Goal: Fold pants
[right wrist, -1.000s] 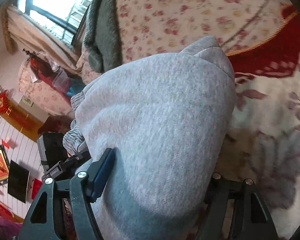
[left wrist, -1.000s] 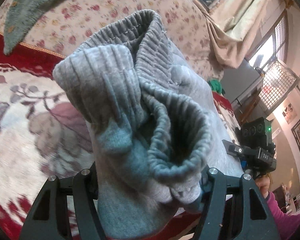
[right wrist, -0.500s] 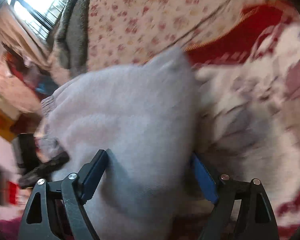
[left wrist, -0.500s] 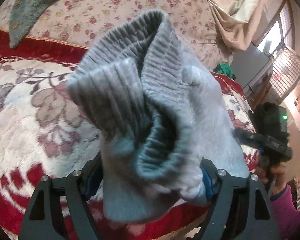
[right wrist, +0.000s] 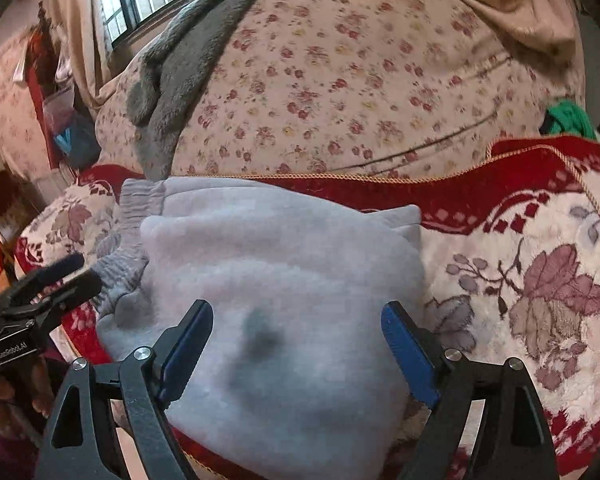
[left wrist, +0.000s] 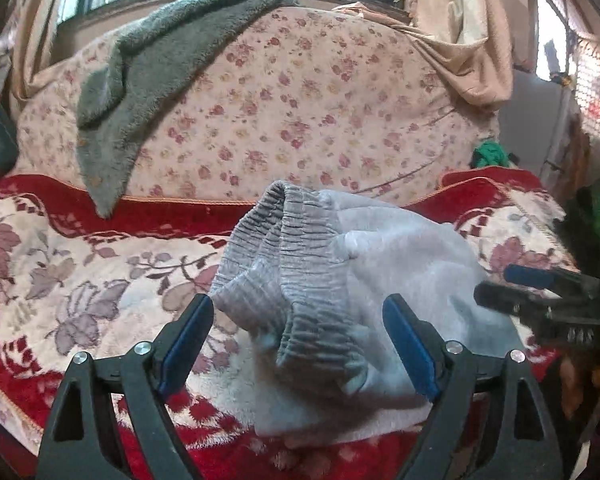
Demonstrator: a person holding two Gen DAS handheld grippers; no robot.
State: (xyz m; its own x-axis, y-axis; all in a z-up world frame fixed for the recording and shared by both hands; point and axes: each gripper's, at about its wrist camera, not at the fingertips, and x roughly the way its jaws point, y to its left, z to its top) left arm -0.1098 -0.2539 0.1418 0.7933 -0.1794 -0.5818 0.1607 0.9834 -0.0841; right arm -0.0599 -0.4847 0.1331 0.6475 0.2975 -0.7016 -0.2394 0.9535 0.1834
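The soft, light grey fleece pants [left wrist: 364, 288] lie bundled on the red floral blanket [left wrist: 60, 280]; they look floppy, best pinched at the ribbed waistband [left wrist: 284, 264]. The left gripper [left wrist: 300, 336] is opening, clear of cloth; the right gripper [right wrist: 296, 340] stands released.

Home living room, floral sofa [left wrist: 300, 120], curtained window [left wrist: 452, 12], plush blanket [left wrist: 60, 280]

Folded pants [left wrist: 340, 304] bulk fills the space straight ahead of both grippers. Open blanket [left wrist: 80, 292] to the left gripper's [left wrist: 298, 344] left, and to the right gripper's [right wrist: 296, 344] right. Floral cushion [left wrist: 300, 112] with grey towel [left wrist: 140, 80] blocks farther ahead.
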